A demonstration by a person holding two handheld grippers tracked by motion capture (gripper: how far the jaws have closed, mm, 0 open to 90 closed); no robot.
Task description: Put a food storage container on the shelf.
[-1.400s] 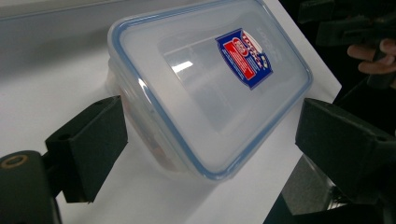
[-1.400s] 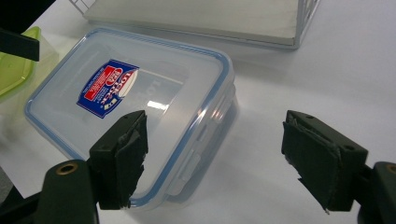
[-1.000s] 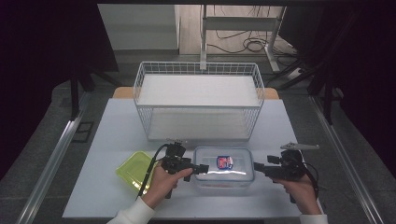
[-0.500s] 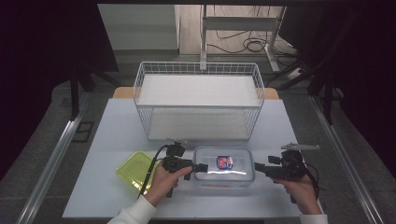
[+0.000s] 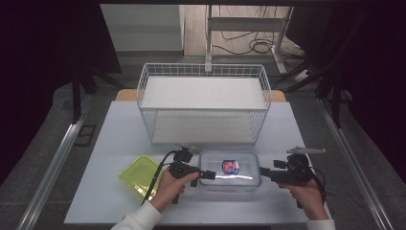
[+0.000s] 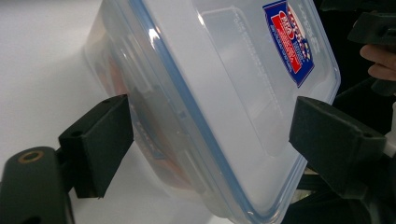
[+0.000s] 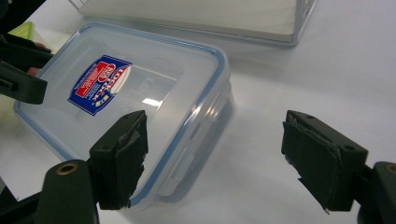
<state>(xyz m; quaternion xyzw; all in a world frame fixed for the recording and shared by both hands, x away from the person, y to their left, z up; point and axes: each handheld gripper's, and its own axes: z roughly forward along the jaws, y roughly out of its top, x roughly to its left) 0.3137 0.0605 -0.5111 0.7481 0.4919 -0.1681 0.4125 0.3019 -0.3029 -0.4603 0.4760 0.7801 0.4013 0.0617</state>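
Note:
A clear plastic box with a blue-rimmed lid and a red and blue label stands at the table's front middle. My left gripper is open at the box's left end. In the left gripper view that end of the box sits between the spread jaws, and something reddish shows through its wall. My right gripper is open at the box's right end. In the right gripper view one jaw hangs over the corner of the box and the other over bare table.
A yellow-green lid or tray lies left of the box, under the left hand's cable. A white wire basket stands behind the box, across the table's middle. The table's front edge is close below both hands.

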